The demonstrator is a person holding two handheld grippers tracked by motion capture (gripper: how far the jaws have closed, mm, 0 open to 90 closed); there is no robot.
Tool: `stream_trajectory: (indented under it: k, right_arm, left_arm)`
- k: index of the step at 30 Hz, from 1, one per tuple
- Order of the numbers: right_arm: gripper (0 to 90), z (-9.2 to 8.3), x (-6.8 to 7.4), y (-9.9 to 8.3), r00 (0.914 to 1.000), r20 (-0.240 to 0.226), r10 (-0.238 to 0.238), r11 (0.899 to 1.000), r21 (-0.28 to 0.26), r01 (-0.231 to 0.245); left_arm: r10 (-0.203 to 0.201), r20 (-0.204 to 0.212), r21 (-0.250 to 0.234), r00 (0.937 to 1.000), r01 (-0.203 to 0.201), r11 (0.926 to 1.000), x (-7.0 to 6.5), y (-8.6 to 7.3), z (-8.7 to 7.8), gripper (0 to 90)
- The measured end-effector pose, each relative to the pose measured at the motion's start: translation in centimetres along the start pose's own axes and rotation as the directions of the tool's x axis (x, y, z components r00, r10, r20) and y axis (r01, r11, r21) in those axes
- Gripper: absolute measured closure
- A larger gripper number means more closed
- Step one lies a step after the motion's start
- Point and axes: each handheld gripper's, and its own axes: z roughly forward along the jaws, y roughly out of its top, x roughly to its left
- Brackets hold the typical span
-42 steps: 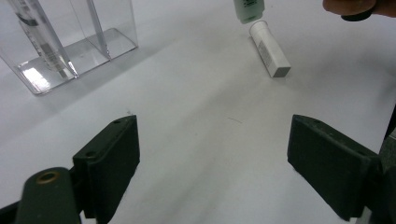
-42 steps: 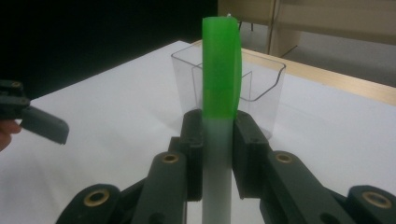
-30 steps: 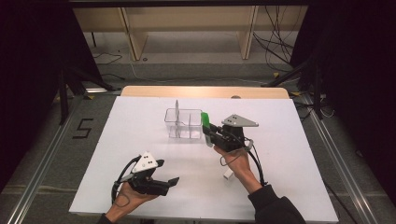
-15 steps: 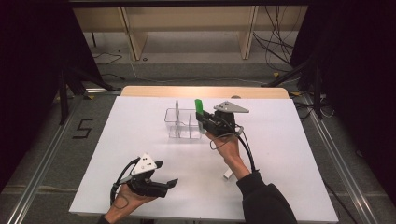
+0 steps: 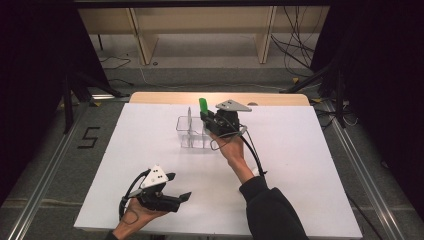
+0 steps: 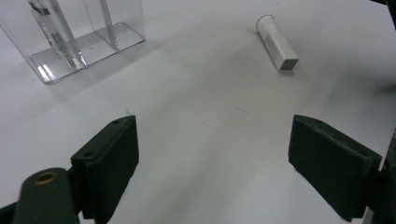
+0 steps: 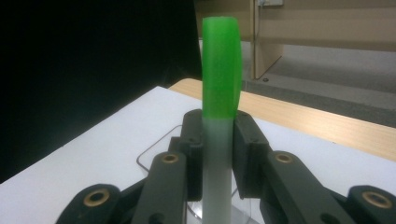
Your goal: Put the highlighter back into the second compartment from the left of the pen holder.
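High view: right gripper is pinching a green-capped tube upright above the clear divided box; left gripper is sitting low near the table's front edge. Left gripper view: jaws are standing spread, white tube lying ahead. Right gripper view: pads are clamping the tube's pale body.

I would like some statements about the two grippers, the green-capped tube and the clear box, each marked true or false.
1. The right gripper holds a green-capped tube. True.
2. The left gripper is shut on the white tube. False: it is open, and that tube lies apart on the table.
3. The green cap points up. True.
4. The clear box hangs from the left gripper. False: it stands on the table.
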Motion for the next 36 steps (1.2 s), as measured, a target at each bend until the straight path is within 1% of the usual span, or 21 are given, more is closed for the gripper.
stream_trajectory:
  k: [5, 7, 11, 13, 20, 26, 34, 36]
  right_arm:
    - [76.9, 0.9, 0.2, 0.4, 0.9999, 0.015, 0.005, 1.0, 0.004, -0.005]
    - [76.9, 1.2, 0.2, 0.5, 0.9997, 0.022, 0.003, 1.0, 0.002, -0.003]
    - [76.9, 1.7, 0.1, 0.5, 0.9995, 0.03, 0.012, 1.0, 0.003, -0.012]
    - [76.9, 2.0, 0.1, 0.5, 0.9993, 0.032, 0.017, 1.0, 0.005, -0.017]
    - [76.9, 2.8, 0.5, 0.6, 0.9991, 0.036, 0.023, 1.0, 0.007, -0.023]
    - [76.9, 3.4, 0.9, 0.7, 0.9991, 0.038, 0.018, 1.0, 0.007, -0.018]
    - [76.8, 4.1, 1.2, 0.4, 0.9992, 0.035, 0.021, 1.0, 0.019, -0.021]
    - [76.8, 4.2, 1.3, 0.2, 0.9992, 0.037, 0.013, 1.0, 0.022, -0.014]
  left_arm:
    - [-0.002, -0.001, 0.002, 1.0, 0.002, 1.0, 0.0, -0.1, 0.1, 16.2]
    - [0.002, -0.004, 0.001, 1.0, -0.002, 1.0, 0.0, 0.0, 0.1, 16.2]
    - [-0.005, -0.006, -0.009, 1.0, 0.005, 1.0, 0.2, 0.0, 0.0, 16.2]
    - [-0.004, -0.004, -0.006, 1.0, 0.004, 1.0, 0.2, 0.0, 0.0, 16.2]
    - [0.0, -0.001, 0.0, 1.0, 0.0, 1.0, 0.1, -0.1, 0.1, 16.2]
    - [-0.002, 0.003, 0.002, 1.0, 0.002, 1.0, 0.1, -0.1, 0.1, 16.3]
    - [-0.004, 0.004, 0.002, 1.0, 0.004, 1.0, 0.1, -0.1, 0.2, 16.2]
    - [0.001, 0.004, 0.005, 1.0, -0.001, 1.0, 0.1, -0.1, 0.2, 16.2]
